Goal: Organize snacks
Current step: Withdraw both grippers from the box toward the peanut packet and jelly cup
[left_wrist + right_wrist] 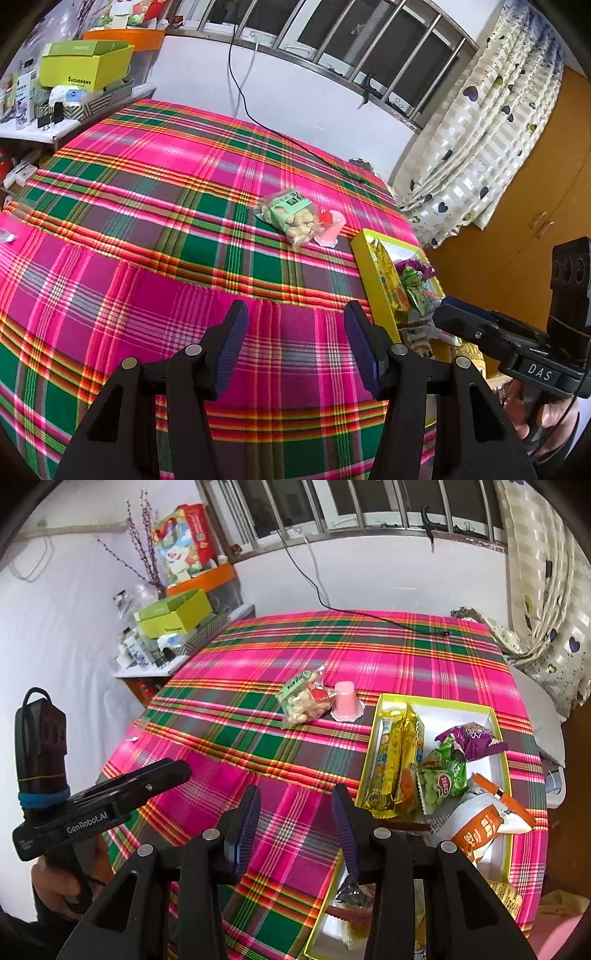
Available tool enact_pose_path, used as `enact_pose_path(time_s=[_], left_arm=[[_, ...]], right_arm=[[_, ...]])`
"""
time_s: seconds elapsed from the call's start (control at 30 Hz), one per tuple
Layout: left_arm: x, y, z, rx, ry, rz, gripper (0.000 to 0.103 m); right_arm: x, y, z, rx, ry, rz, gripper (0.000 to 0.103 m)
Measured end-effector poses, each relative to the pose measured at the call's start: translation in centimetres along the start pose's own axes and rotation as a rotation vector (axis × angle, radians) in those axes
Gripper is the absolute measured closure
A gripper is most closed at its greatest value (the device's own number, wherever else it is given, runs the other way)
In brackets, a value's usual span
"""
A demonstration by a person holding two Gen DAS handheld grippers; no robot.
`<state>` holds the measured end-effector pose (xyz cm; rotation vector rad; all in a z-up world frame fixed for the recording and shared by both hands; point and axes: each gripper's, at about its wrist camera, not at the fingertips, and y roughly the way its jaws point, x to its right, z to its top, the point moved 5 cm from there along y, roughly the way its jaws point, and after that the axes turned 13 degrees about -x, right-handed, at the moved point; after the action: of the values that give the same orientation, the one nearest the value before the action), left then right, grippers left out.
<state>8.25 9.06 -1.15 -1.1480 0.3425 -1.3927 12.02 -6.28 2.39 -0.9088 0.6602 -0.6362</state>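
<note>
A clear bag of nuts with a green label (303,701) lies on the pink plaid cloth, touching an upside-down pink jelly cup (346,700). Both also show in the left wrist view, the bag (291,218) and the cup (330,230). A yellow-rimmed white box (495,716) at the right holds several snack packets, among them yellow ones (399,760), a green one (441,777), a purple one (469,738) and an orange-white one (484,823). My left gripper (295,347) is open and empty above the cloth. My right gripper (295,823) is open and empty, near the box's left rim.
A side shelf (177,664) at the far left carries a lime box (173,616), bottles and clutter. A black cable (406,626) lies across the far cloth. A curtain (546,609) hangs at the right. The box also shows in the left wrist view (376,295).
</note>
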Motion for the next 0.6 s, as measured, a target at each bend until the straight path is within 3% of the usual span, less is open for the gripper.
enact_pose_path(time_s=[0.3,0.6], left_arm=[[-0.3,0.2,1.6,0.009,-0.039,0.007,0.048],[-0.7,1.5,3.7,-0.006,-0.045,-0.006,0.048]], right_arm=[[0.1,0.3,1.9,0.01,-0.017,-0.01,0.065],[2.0,3.9,6.2,-0.022,0.016,-0.035,0.065]])
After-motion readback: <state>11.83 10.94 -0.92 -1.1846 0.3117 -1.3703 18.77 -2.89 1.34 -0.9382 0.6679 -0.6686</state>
